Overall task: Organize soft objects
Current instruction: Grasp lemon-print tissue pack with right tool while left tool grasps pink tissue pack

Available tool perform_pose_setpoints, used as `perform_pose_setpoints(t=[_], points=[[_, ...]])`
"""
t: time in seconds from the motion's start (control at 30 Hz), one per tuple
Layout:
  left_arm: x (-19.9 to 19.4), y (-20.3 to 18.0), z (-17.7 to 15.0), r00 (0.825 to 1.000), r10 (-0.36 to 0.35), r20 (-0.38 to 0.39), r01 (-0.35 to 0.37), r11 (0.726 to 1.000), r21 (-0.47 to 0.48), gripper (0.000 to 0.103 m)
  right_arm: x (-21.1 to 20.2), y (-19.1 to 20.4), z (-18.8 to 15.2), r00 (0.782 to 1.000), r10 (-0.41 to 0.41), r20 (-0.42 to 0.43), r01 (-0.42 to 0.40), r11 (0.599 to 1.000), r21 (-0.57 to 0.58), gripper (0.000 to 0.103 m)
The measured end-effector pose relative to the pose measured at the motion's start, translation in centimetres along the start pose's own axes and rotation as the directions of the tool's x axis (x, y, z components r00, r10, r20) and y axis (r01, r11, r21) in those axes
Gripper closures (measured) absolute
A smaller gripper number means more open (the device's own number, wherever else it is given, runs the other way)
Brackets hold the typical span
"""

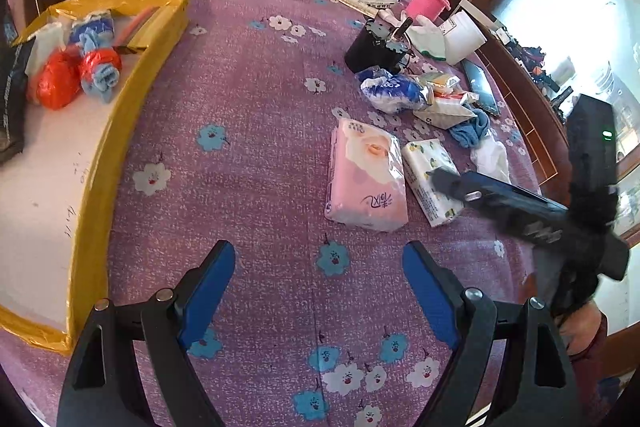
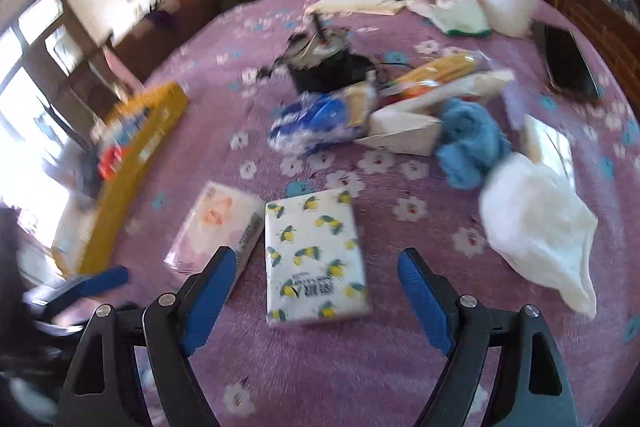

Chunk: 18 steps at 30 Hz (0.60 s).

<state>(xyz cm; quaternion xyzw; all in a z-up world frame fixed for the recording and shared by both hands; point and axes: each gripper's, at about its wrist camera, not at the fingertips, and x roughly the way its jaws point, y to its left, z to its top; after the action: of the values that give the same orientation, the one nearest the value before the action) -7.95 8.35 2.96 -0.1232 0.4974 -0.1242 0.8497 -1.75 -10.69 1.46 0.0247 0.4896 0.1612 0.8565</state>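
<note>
Box at bed's left edge: few bundles in | tissue packs, cloths still out | left hand-held gripper wide, empty | right hand-held gripper wide over lemon pack

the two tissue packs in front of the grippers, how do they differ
The pink tissue pack has a pale pink wrapper with a soft rose-like print; the lemon-print tissue pack is white with small yellow-and-green lemons. In the left wrist view the pink pack looks wider. The right gripper is lined up over the lemon pack, the pink one beside it. Both lie flat on the purple floral cloth.
</note>
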Motion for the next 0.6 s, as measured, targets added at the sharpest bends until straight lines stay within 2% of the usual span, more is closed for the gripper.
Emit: perform_pose_setpoints(t=[0.07, 0.1, 0.13, 0.17, 0.23, 0.47, 0.6], points=[[0.0, -0.5, 0.3, 1.0, 0.016, 0.002, -0.016, 0.999, 0.03, 0.018, 0.9, 0.4, -0.1, 0.999, -0.051, -0.012, 0.05, 0.998, -0.025, 0.019], [0.2, -0.9, 0.5, 1.0, 0.03, 0.002, -0.03, 0.998, 0.052, 0.018, 0.9, 0.4, -0.1, 0.997, -0.072, 0.003, 0.072, 0.997, -0.029, 0.027], [0.4, -1.1, 0.7, 0.999, 0.041, 0.003, -0.041, 0.997, 0.068, 0.018, 0.6, 0.0, -0.2, 0.997, -0.08, 0.01, 0.08, 0.996, -0.025, 0.042], [0.6, -1.4, 0.9, 0.999, 0.05, 0.004, -0.05, 0.995, 0.081, 0.018, 0.4, -0.4, -0.3, 0.996, -0.087, 0.012, 0.087, 0.996, -0.012, 0.047], [1.6, -1.9, 1.7, 0.997, 0.071, 0.004, -0.071, 0.992, 0.104, 0.018, 0.0, -1.6, -0.5, 0.998, -0.065, 0.013, 0.064, 0.998, 0.025, 0.047], [5.2, -4.5, 3.6, 0.996, 0.093, -0.016, -0.088, 0.979, 0.185, 0.018, -1.5, -4.1, -1.9, 0.995, -0.096, 0.017, 0.095, 0.993, 0.064, 0.047], [7.4, -6.3, 4.0, 0.989, 0.144, -0.016, -0.135, 0.956, 0.262, 0.018, -1.8, -4.4, -2.1, 0.995, -0.1, 0.02, 0.098, 0.992, 0.074, 0.046]])
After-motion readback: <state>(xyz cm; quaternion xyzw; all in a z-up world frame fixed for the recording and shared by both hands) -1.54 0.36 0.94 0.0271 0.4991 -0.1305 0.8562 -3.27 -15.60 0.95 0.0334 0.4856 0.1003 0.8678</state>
